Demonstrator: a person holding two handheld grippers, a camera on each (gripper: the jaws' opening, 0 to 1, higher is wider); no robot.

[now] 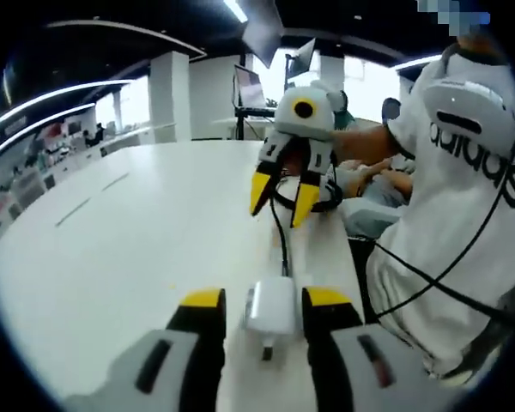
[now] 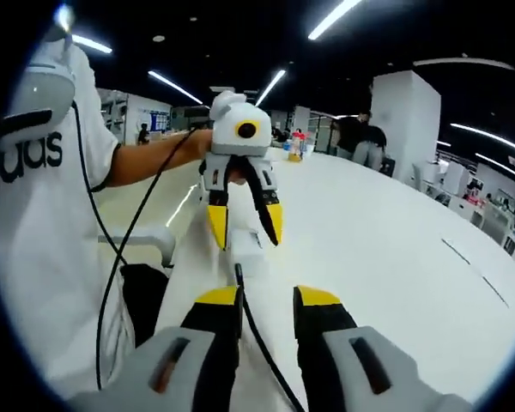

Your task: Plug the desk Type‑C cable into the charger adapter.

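Left claw (image 1: 264,302) closed on white charger (image 1: 271,312) low over worktop (image 1: 137,232). Black cable (image 1: 281,236) already runs into it (plug seating unclear). Right claw (image 2: 268,300) parted, cable (image 2: 256,330) lying loose between. Charger light, rigid, slick; cable limp: take hold just behind plug.

A long white table (image 1: 137,232) is seen in an open office; a dark ceiling (image 2: 240,34) is fitted with strip lights (image 2: 335,17); white columns (image 2: 403,112) are noted.
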